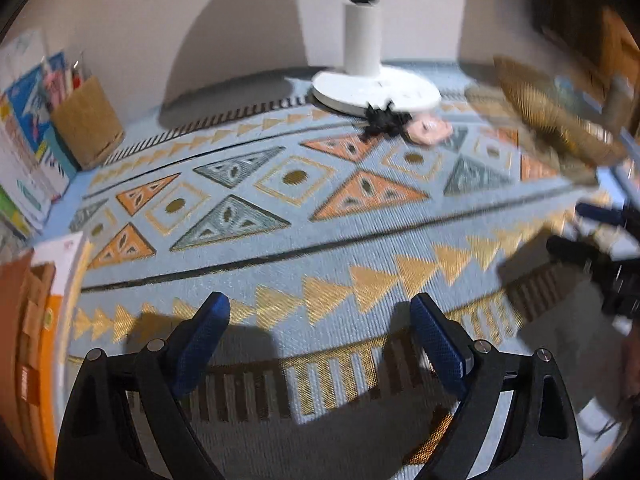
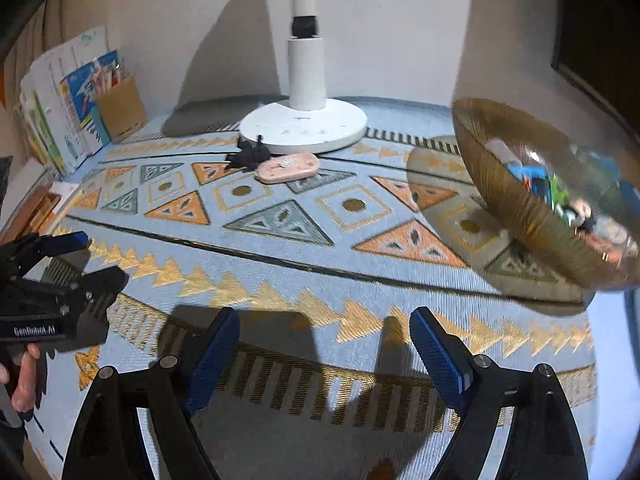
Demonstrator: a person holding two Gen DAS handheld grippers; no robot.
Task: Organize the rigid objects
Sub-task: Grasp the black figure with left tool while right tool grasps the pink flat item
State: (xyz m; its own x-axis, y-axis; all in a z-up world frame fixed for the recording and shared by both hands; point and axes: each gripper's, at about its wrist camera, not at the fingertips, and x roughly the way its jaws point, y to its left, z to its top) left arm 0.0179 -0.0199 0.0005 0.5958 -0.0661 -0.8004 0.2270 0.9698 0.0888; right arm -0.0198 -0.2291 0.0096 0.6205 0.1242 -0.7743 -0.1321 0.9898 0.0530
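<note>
right wrist view: both the right hand-held gripper (image 2: 324,340) and left hand-held gripper (image 1: 320,324) gape wide, empty, over the rug (image 2: 280,264). pink case (image 2: 287,168) and black toy (image 2: 246,157) lie by the fan base (image 2: 304,130) at the rug's far edge; bowl (image 2: 532,216) of items at right.

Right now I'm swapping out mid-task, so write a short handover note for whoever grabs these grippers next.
Left gripper: open, empty, over the rug.
Right gripper: open, empty.
Amber glass bowl, right side of the rug, already holds several small items.
Still loose on the rug by the white fan base: a pink case and a black toy beside it.
Left: probably move both into the bowl.
</note>
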